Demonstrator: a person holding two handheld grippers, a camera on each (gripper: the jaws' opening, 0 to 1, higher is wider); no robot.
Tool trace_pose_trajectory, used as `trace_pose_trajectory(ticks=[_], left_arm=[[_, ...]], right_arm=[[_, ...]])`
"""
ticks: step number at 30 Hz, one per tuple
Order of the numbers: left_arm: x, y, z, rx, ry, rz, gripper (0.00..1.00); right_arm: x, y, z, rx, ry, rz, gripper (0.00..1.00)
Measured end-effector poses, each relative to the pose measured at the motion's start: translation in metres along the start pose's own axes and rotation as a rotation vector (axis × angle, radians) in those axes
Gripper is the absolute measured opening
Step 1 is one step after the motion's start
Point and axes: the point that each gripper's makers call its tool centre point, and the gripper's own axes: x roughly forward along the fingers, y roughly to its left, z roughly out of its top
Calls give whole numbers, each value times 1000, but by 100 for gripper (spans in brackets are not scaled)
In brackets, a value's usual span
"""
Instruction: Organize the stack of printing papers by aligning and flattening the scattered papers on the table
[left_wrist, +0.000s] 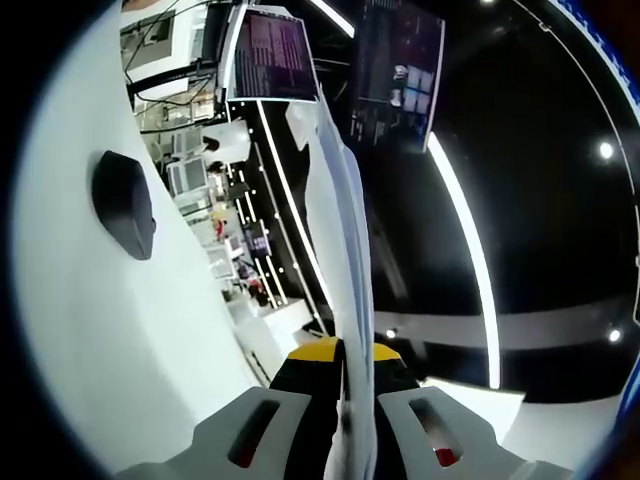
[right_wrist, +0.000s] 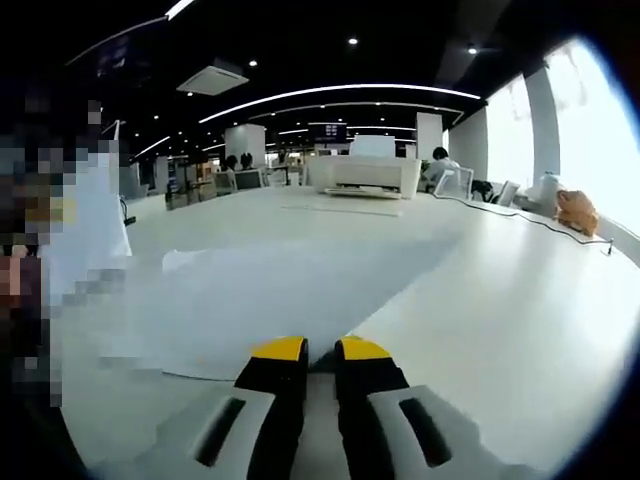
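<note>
My left gripper (left_wrist: 343, 352) is shut on a stack of white printing papers (left_wrist: 340, 230). The stack stands edge-on between the yellow-tipped jaws and rises away from them, its top edges slightly fanned. In the right gripper view a loose white sheet (right_wrist: 290, 290) lies flat on the white table (right_wrist: 500, 300). My right gripper (right_wrist: 322, 352) has its jaws close together with nothing visible between them, and its tips sit at the near edge of that sheet.
In the left gripper view the white table (left_wrist: 90, 330) fills the left side and carries a black mouse-like object (left_wrist: 123, 203). A white printer (right_wrist: 365, 175) stands at the table's far end, with a cable (right_wrist: 540, 225) along the right. A person stands close on the left.
</note>
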Motion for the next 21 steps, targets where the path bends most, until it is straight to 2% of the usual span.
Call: trace_pose_trajectory(ticks=[9, 11, 14, 21], left_arm=[[1, -1, -3, 18, 3, 8, 6], [1, -1, -5, 18, 8, 8, 6], [2, -1, -6, 18, 16, 8, 6], [0, 1, -5, 8, 9, 16, 6]], right_arm=[[0, -6, 0, 1, 5, -13, 0], [-3, -8, -1, 40, 17, -9, 0], [-7, -8, 4, 139, 0, 15, 0], [-14, -9, 8, 178, -19, 33, 0]])
